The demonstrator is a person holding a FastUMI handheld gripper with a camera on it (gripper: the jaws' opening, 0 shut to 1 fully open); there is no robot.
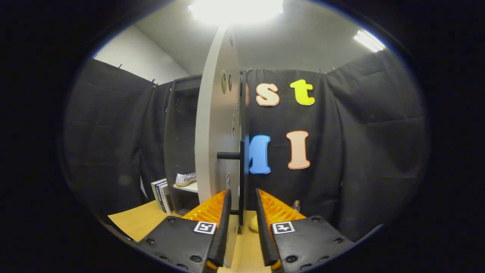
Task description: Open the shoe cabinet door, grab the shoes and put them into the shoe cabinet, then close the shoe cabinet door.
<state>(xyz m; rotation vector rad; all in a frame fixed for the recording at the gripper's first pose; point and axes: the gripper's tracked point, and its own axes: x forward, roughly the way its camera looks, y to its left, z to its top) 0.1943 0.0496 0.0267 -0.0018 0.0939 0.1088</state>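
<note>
Straddling door edge (219, 159), gripper (242, 201) fingers slightly apart, not visibly clamping. Shoe (185, 179) shelved at ten o'clock. Better swing door shut steadily, avoiding handle (229, 155) snag.

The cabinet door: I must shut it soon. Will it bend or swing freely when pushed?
The cabinet door, edge-on between the open tongs, looks like a thick, flat panel, so probably stiff. It stands wide open, so it likely swings easily. Its bar handle should give grip.
</note>
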